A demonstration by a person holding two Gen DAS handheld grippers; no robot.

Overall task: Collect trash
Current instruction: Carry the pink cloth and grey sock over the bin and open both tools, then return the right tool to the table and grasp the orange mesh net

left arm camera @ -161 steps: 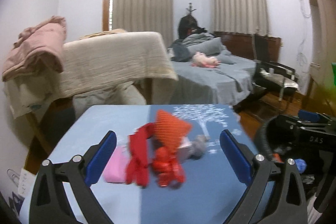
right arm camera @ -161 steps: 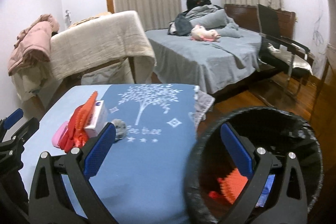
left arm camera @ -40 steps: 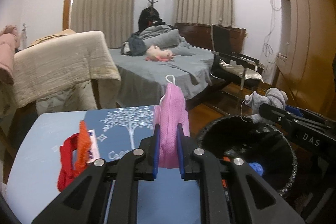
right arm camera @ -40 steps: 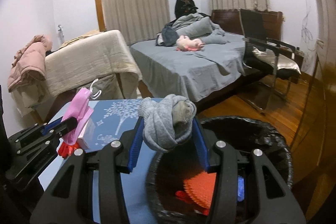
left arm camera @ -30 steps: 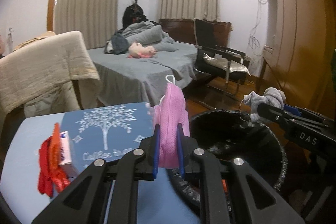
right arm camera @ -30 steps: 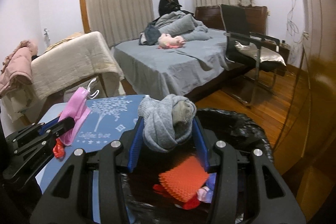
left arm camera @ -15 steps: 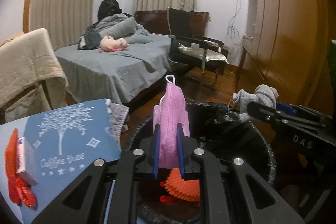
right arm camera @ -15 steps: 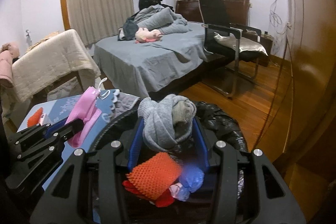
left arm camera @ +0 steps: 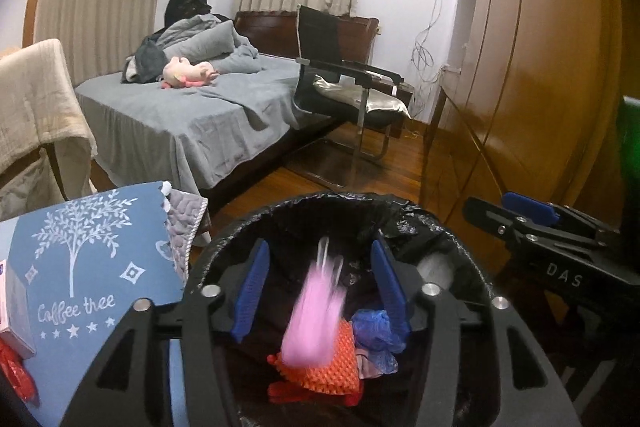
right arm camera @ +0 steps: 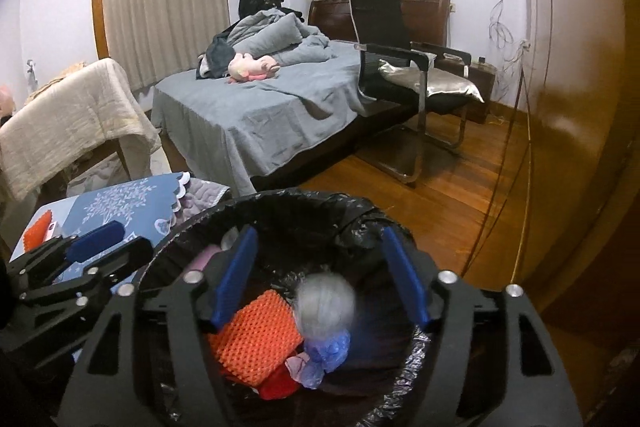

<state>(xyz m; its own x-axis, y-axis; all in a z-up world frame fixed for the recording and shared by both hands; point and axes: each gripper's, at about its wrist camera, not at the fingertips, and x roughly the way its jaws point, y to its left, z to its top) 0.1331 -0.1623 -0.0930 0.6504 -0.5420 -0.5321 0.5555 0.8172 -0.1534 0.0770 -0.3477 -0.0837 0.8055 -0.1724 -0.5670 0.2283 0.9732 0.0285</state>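
Note:
Both grippers hang over the black-lined trash bin (left arm camera: 320, 201) (right arm camera: 304, 197). My left gripper (left arm camera: 320, 291) has its jaws opening; a pink face mask (left arm camera: 316, 323), blurred, drops free between them without touching the pads. My right gripper (right arm camera: 320, 279) also has its jaws opening, and a grey balled sock (right arm camera: 326, 303), blurred, falls between them. An orange spiky pad (right arm camera: 256, 339) and blue plastic (right arm camera: 328, 347) lie in the bin. The right gripper (left arm camera: 500, 213) shows at the right of the left wrist view, and the left gripper (right arm camera: 116, 241) at the left of the right wrist view.
A table with a blue tree-print cloth (left arm camera: 92, 267) stands left of the bin, with a white box (left arm camera: 12, 307) and red items (left arm camera: 16, 379) on it. Beyond are a grey bed (right arm camera: 272, 115), a black chair (right arm camera: 400, 67), wood floor and a wooden wardrobe (left arm camera: 540, 67).
Both grippers swung from the table to above the bin. Both jaws opened: the pink mask and the grey sock left the pads and are dropping into the bin.

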